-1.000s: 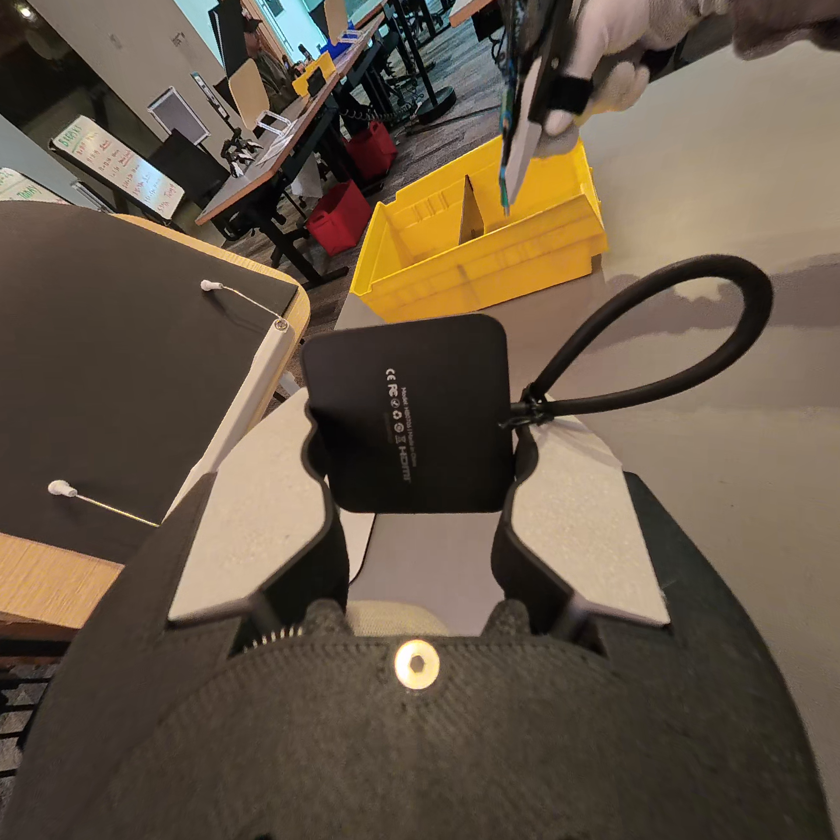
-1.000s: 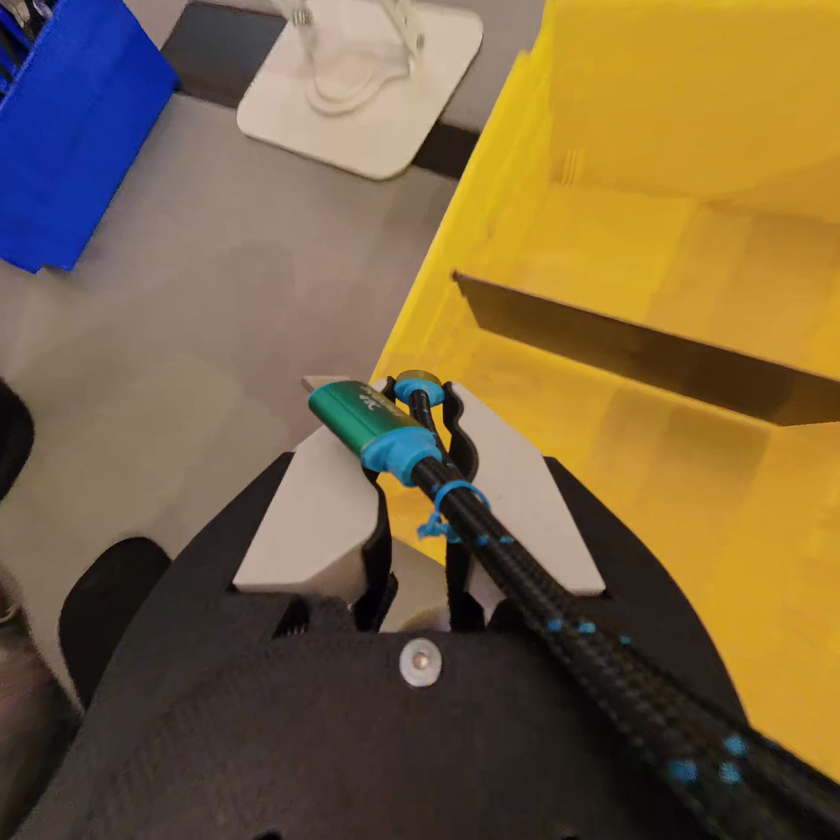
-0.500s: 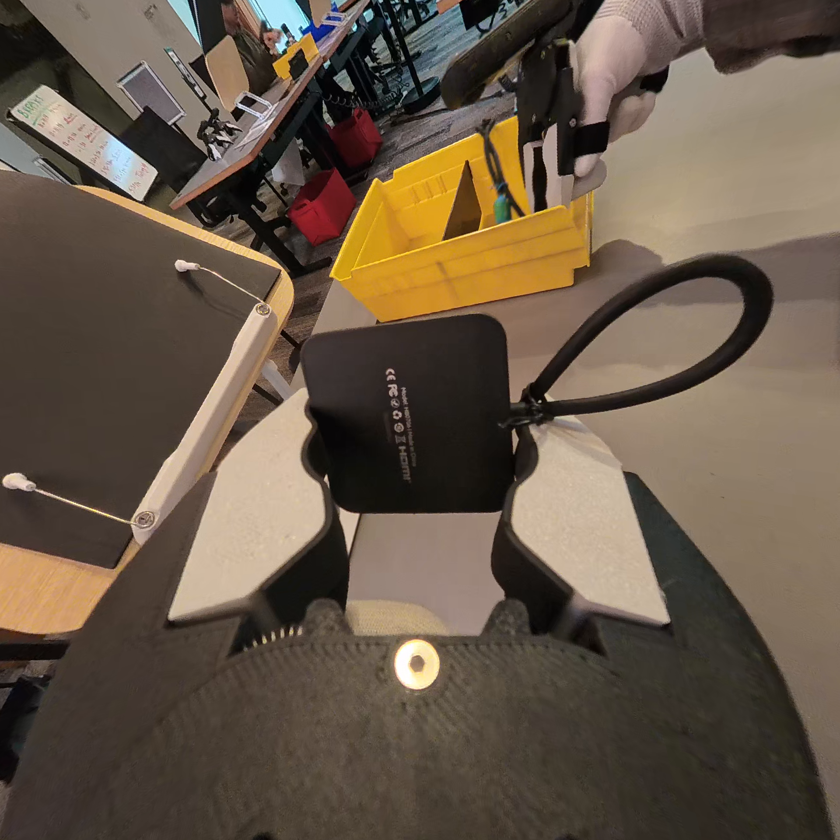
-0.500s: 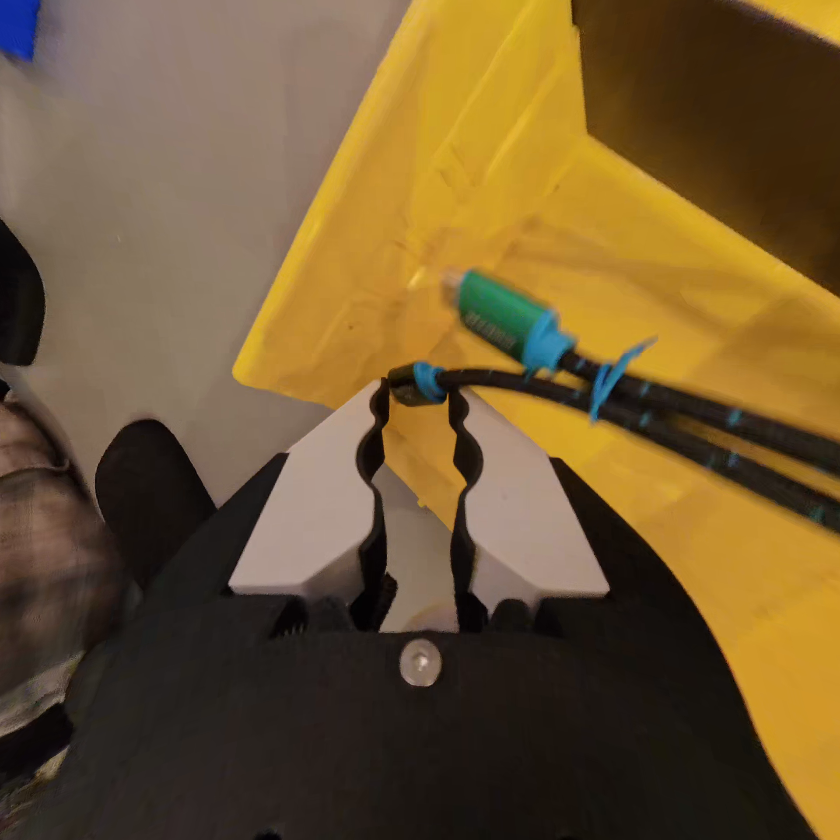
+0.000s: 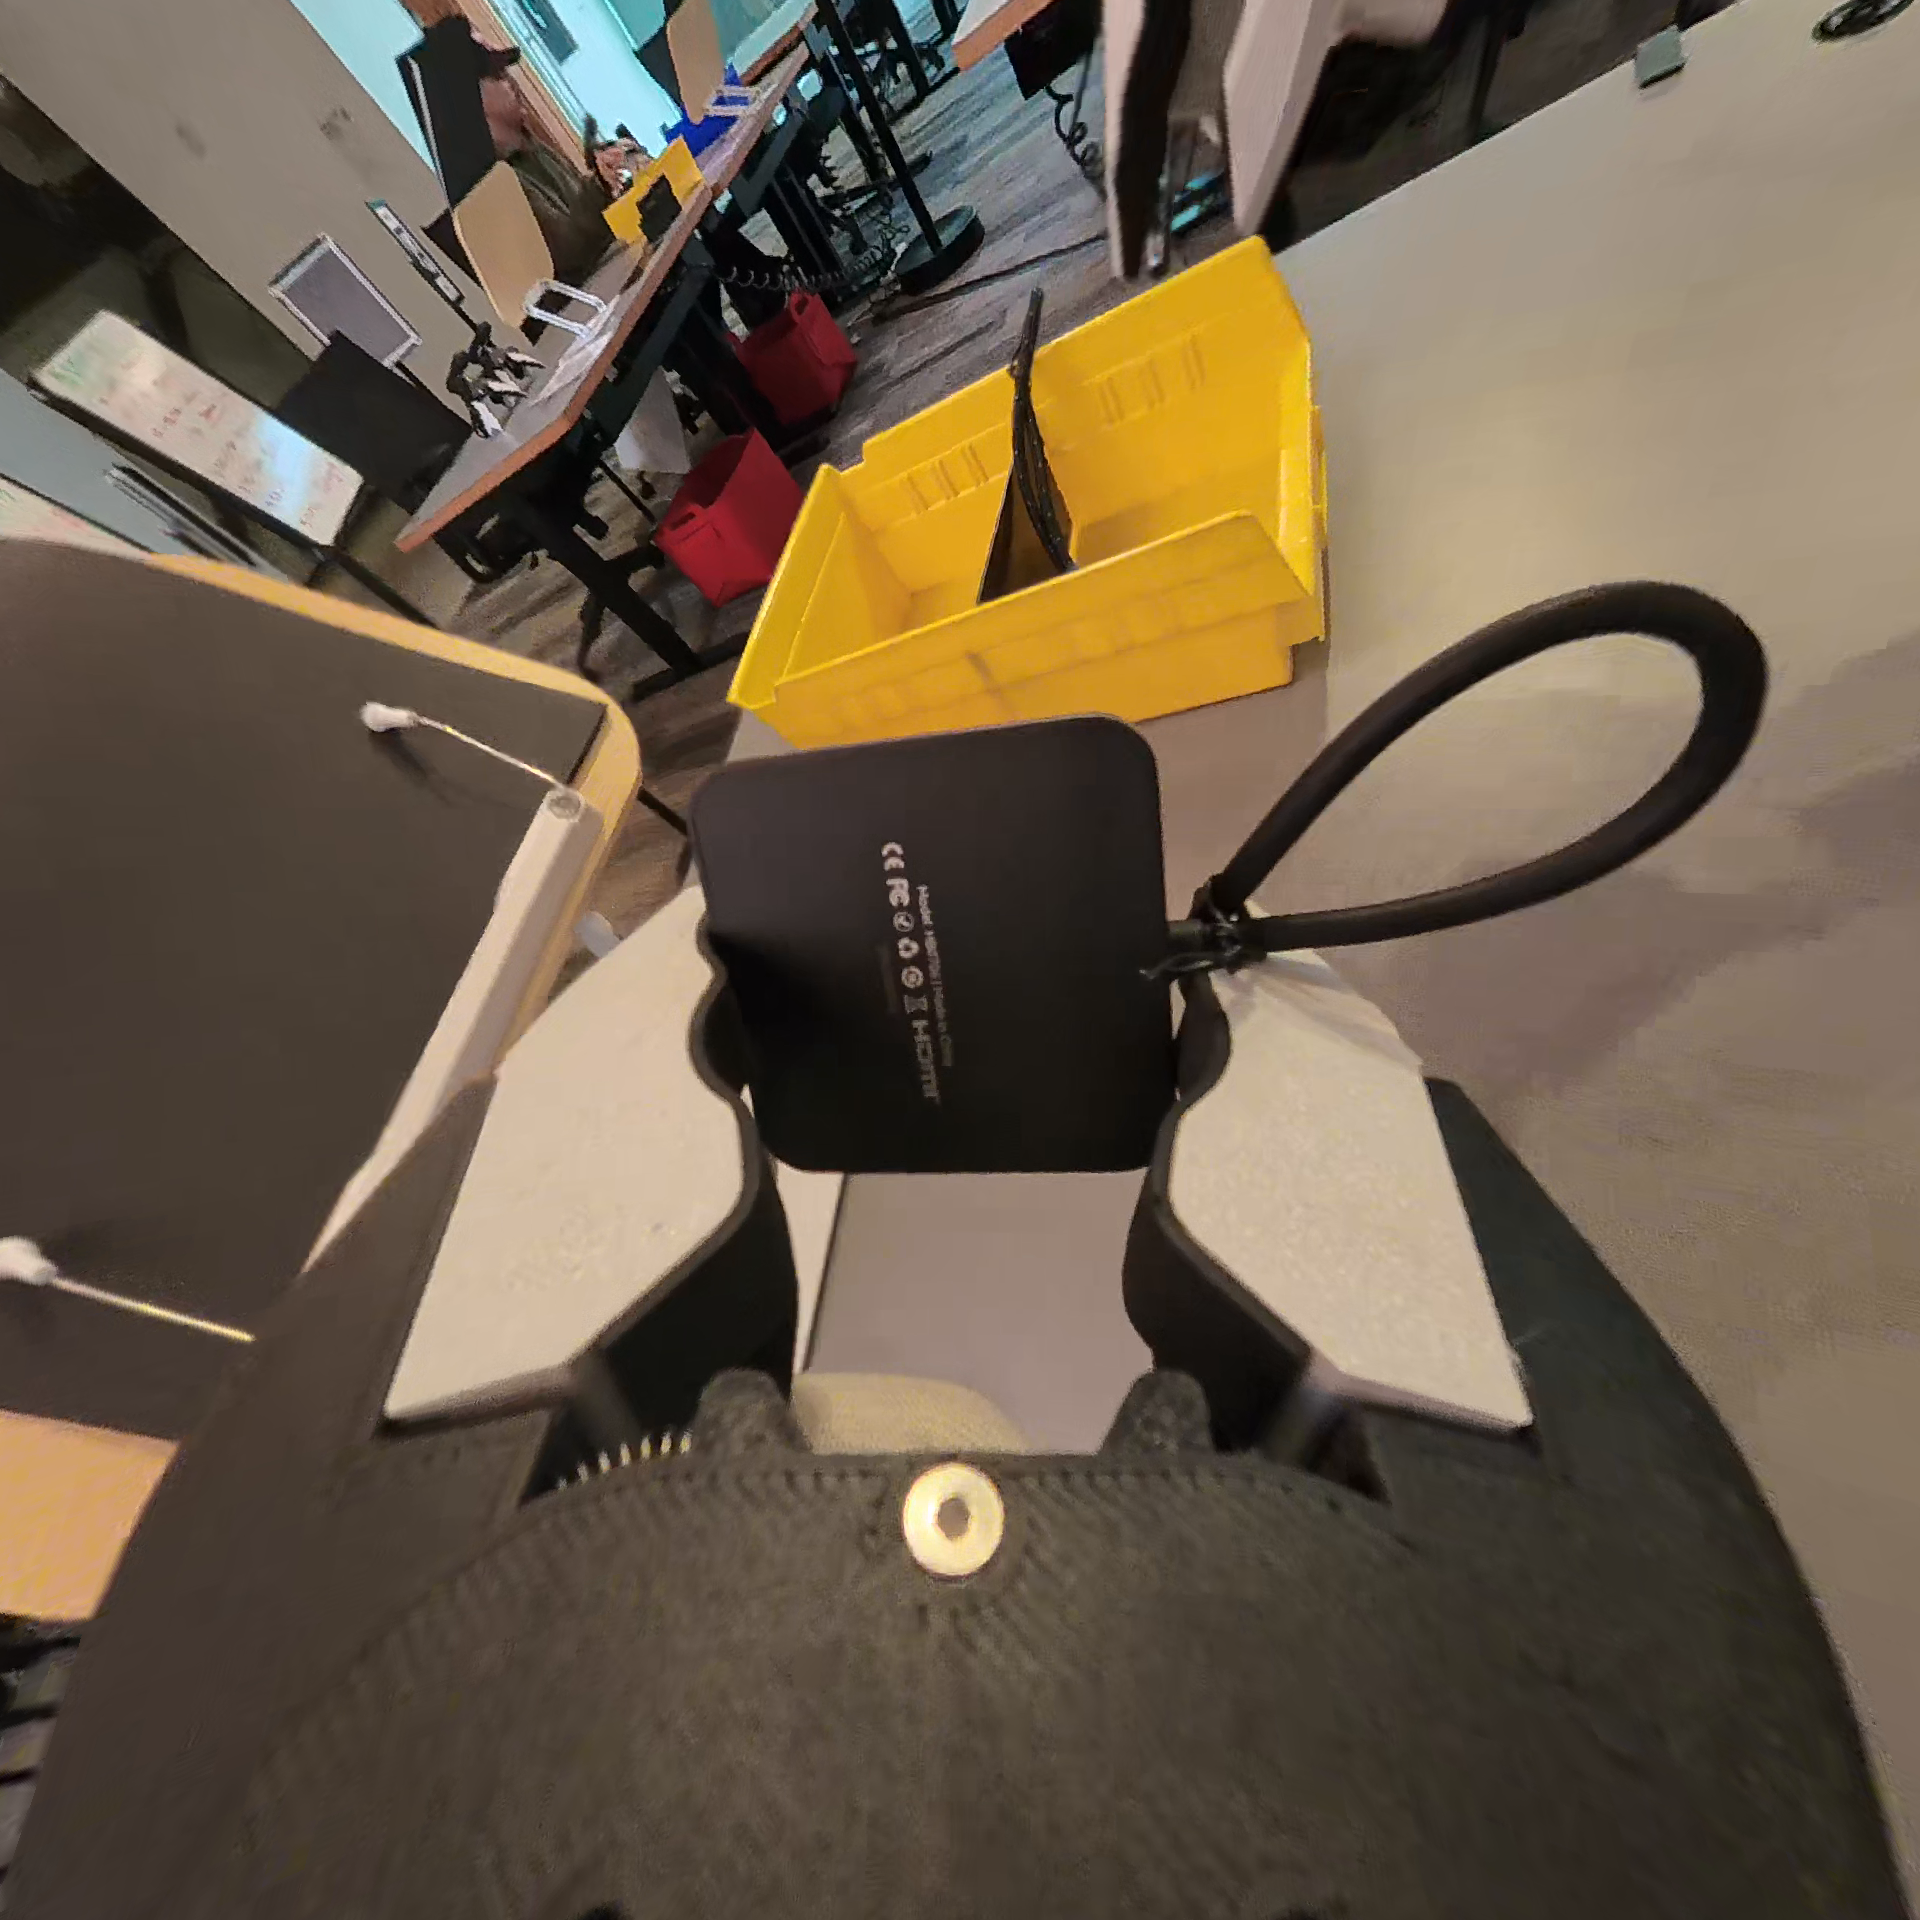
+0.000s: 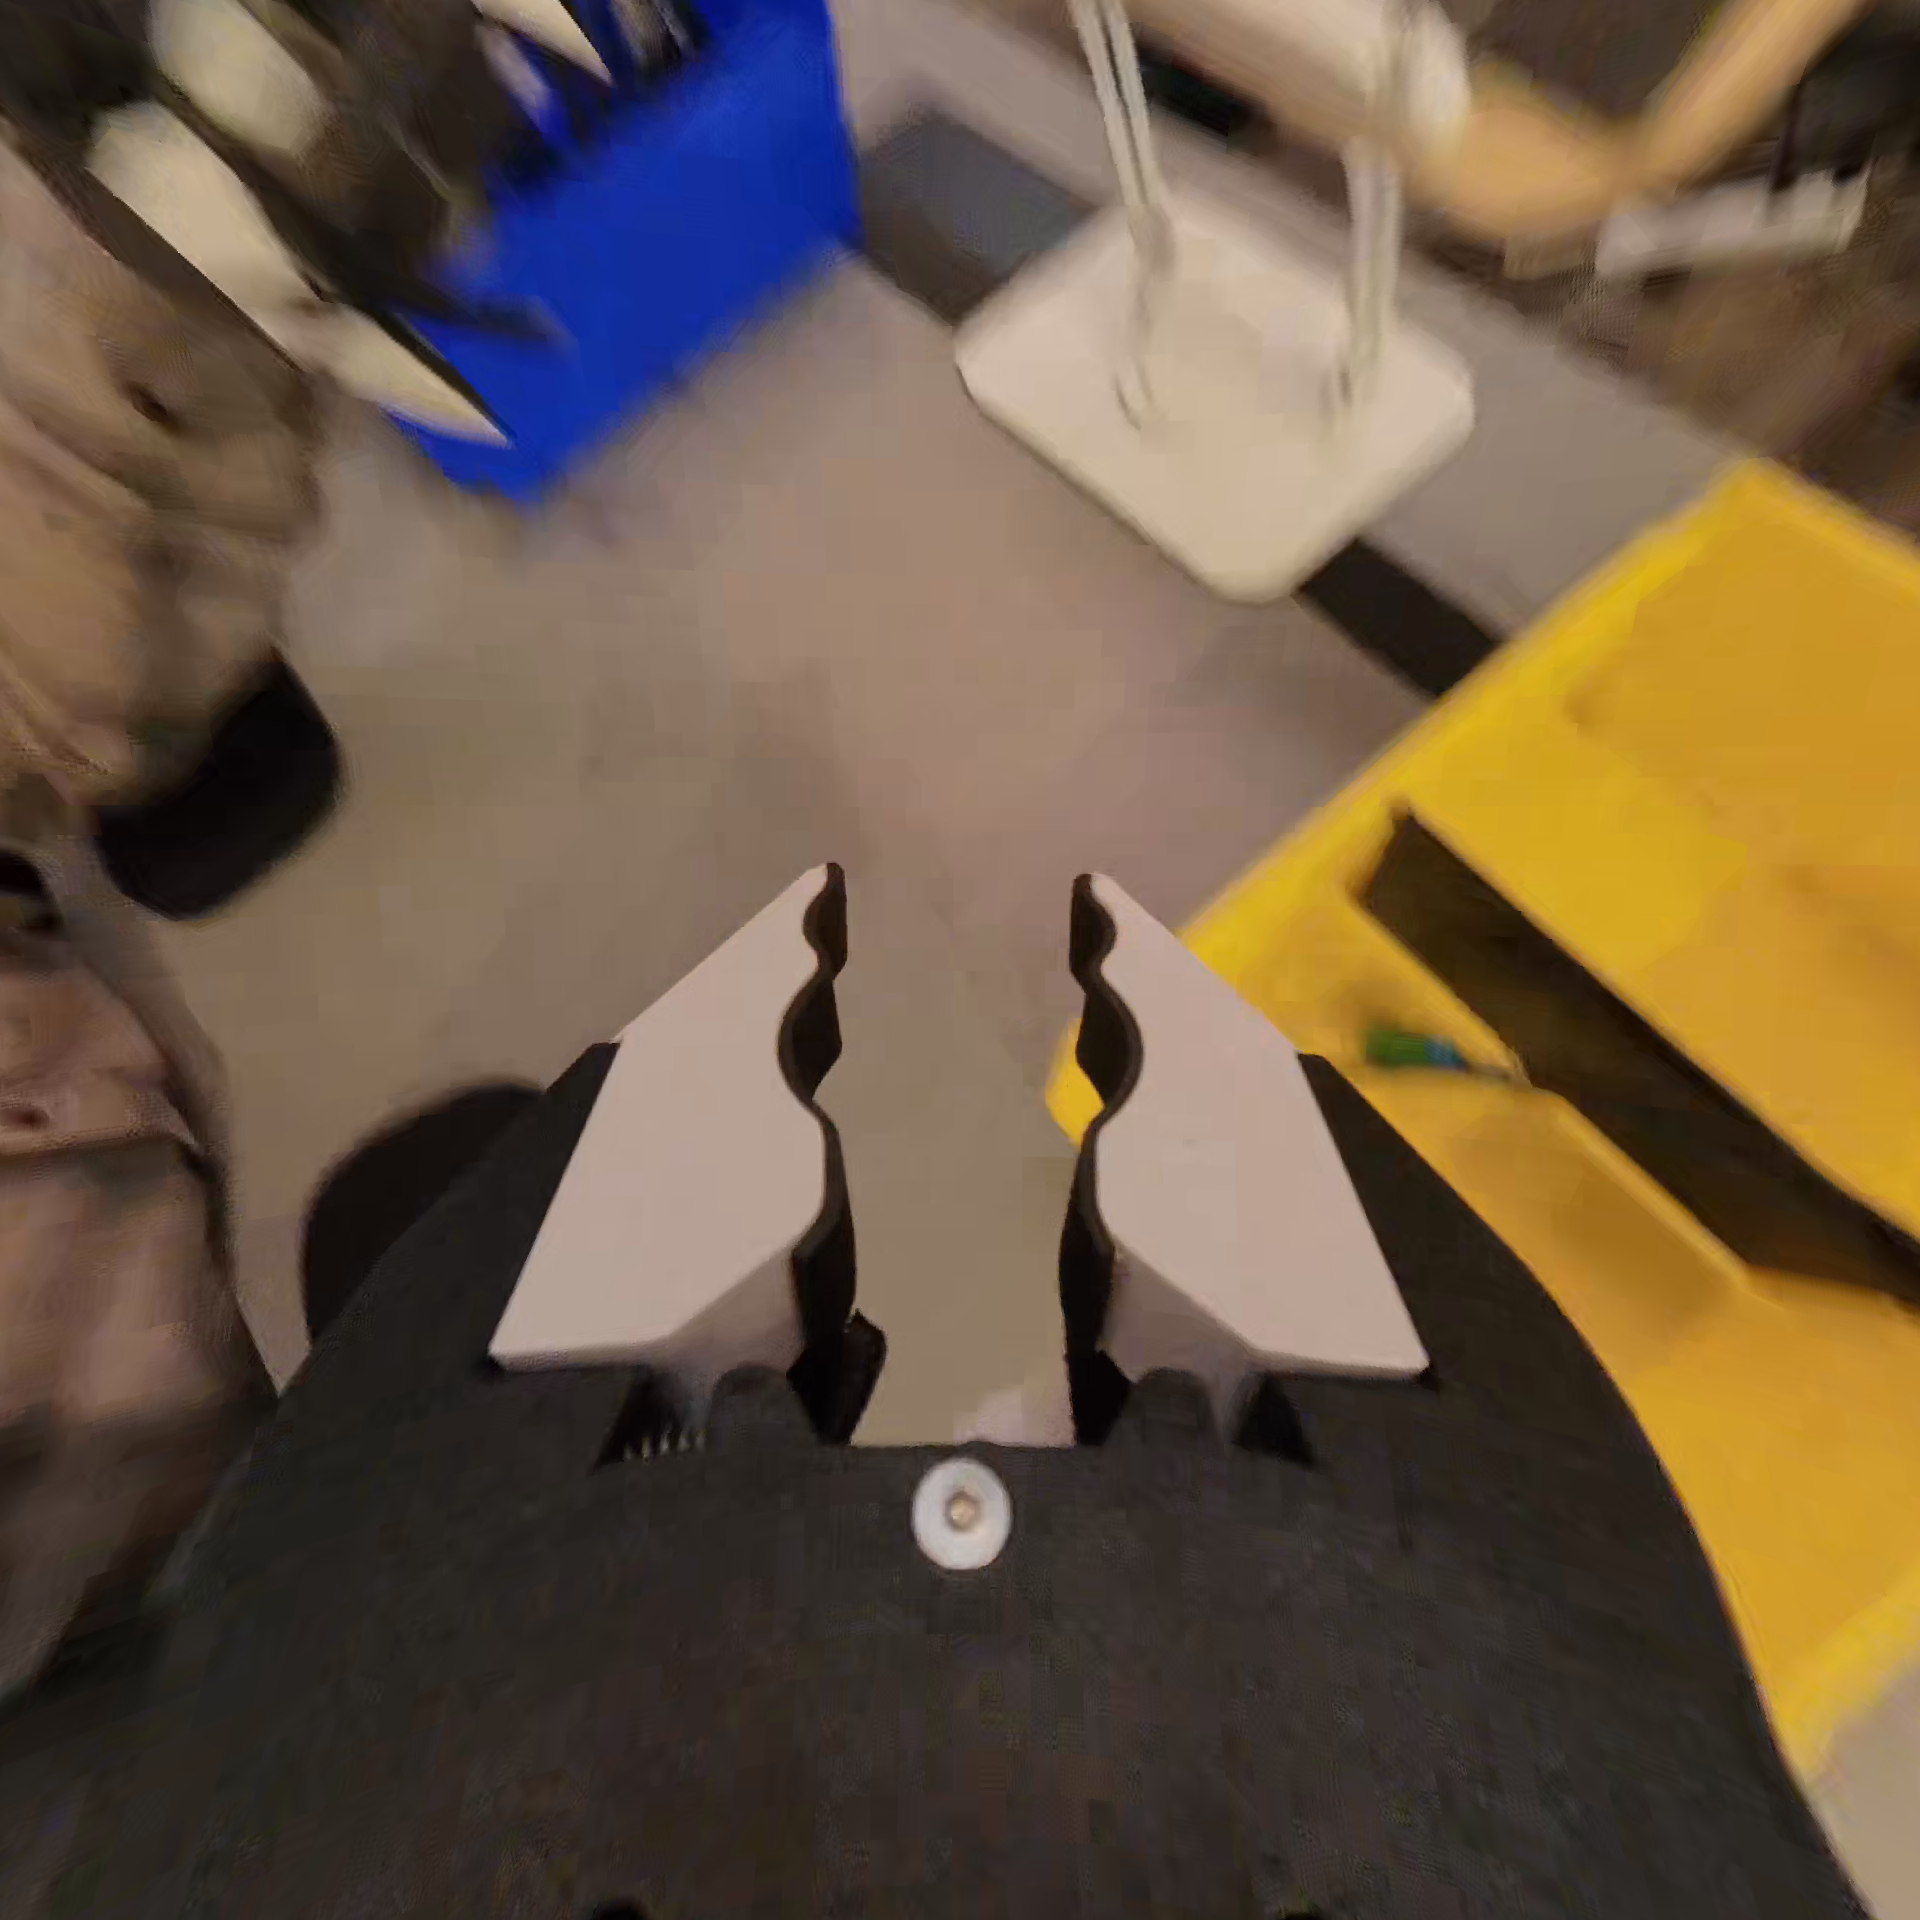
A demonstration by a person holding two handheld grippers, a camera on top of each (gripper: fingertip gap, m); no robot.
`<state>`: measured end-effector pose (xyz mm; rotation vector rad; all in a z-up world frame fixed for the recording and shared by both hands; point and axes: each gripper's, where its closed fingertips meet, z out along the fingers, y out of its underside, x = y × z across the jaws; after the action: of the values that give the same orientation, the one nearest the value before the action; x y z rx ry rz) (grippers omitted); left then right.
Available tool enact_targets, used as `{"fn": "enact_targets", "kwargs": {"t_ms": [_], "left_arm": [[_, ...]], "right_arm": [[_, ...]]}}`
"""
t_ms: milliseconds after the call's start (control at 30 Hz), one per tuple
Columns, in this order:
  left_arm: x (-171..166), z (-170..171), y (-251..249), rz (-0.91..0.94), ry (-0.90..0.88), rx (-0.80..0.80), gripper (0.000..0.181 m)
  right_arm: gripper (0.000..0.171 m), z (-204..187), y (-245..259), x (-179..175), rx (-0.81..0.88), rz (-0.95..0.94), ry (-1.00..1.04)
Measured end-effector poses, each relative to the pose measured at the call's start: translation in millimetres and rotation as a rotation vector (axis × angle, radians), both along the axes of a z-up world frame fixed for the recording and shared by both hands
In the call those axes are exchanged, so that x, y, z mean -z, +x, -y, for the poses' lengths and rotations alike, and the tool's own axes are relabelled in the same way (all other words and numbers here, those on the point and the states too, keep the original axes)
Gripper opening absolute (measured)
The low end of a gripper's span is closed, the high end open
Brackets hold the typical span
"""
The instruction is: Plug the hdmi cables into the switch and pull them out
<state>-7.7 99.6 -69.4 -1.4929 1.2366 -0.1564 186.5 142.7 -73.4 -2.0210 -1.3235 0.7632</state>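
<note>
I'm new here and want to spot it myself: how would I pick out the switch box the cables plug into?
Start at the yellow bin on the grey table. Just nearer than it, the left gripper clamps a flat black square with rounded corners, the switch. Unlike everything nearby, it has small white markings on its face and a thick black cable looping out of its right side.

Blur on the right, cut edges on the left

The right wrist view is smeared — the blue bin (image 6: 665, 239) and the white stand (image 6: 1226, 416) lose their outlines, and a green plug (image 6: 1408, 1047) in the yellow bin (image 6: 1766, 727) is too small to read. In the left wrist view the right gripper (image 5: 1195, 135) is cut off by the top edge — its grip cannot be told there.
</note>
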Motion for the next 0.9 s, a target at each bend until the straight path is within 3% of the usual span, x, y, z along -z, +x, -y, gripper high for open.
{"fn": "enact_targets", "kwargs": {"t_ms": [100, 233, 300, 400, 533, 633, 700, 767, 833, 900], "left_arm": [[0, -3, 17, -0.078, 0.085, -0.018, 0.081], [1, -4, 40, -0.166, 0.196, -0.027, 0.081], [0, -8, 48, -0.211, 0.263, -0.048, 0.081], [4, -13, 56, -0.277, 0.318, -0.075, 0.081], [0, -27, 61, -0.244, 0.372, -0.148, 0.083], [0, -34, 60, -0.062, 0.193, -0.18, 0.112], [0, -43, 43, -0.049, 0.169, -0.234, 0.119], [-3, -47, 26, 0.0, 0.139, -0.257, 0.111], [-14, -51, 8, 0.032, 0.17, -0.308, 0.09], [-25, -52, -6, 0.065, 0.213, -0.345, 0.046]], "right_arm": [[0.044, 44, -72, -35, -0.137, -0.215, -0.009], [0.048, 73, -137, -33, -0.242, -0.321, -0.114], [0.036, 70, -154, -28, -0.226, -0.363, -0.175], [0.019, 67, -165, -17, -0.217, -0.361, -0.189], [0.014, 54, -158, -16, -0.174, -0.366, -0.137], [0.011, 33, -140, -24, -0.115, -0.35, -0.052], [0.011, 8, -118, -33, -0.056, -0.334, 0.006], [0.011, -31, -89, -43, 0.037, -0.306, 0.08], [0.011, -78, -57, -45, 0.146, -0.244, 0.144], [0.011, -125, -29, -40, 0.245, -0.161, 0.187]]}}
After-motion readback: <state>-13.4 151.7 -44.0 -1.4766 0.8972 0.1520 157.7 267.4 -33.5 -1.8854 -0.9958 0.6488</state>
